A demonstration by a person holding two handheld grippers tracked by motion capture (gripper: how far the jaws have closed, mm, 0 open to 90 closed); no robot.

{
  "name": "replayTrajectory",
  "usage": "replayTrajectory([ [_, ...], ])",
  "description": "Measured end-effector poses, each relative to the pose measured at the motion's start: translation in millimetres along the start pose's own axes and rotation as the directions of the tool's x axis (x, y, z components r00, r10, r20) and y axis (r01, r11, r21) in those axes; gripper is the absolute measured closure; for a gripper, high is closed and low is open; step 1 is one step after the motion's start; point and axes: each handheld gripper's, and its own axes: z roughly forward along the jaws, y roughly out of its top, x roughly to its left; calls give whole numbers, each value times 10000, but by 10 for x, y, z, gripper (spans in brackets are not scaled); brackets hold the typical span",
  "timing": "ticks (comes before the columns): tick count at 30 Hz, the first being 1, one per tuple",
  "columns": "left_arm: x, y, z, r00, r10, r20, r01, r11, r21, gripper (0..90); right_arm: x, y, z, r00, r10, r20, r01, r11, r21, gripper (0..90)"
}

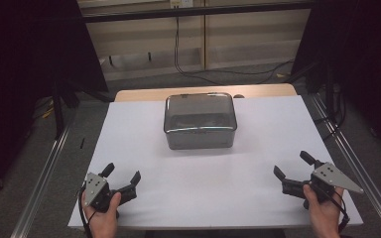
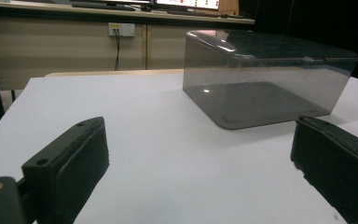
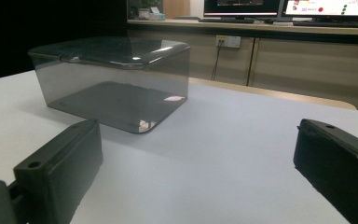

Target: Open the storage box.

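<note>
One box [image 1: 200, 120] (smoky, see-through, lid on) stands on one white table [image 1: 198, 193]. Two tools: the left tool [image 1: 123, 178] and the right tool [image 1: 292, 166], each with two jaws spread.

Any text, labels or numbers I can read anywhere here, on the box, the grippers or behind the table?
Nothing can be read.
Clear grey box: no label or print shows.
Monitors on the back counter: coloured blocks and lines of text, too small and blurred to read.
Wall socket plate: a small yellow sticker, too small to read.
</note>
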Motion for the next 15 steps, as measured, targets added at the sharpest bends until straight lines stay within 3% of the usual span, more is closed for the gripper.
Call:
replayTrajectory([
  [8,-24,-6,37,10000,34,52,-33,10000,-7,41,29,-5,31,9992,-81,-393,83,10000,30,3],
  [15,-34,-10,32,9998,-173,77,173,9998,34,34,66,14,89,9981,-92,-612,96,9999,53,2],
])
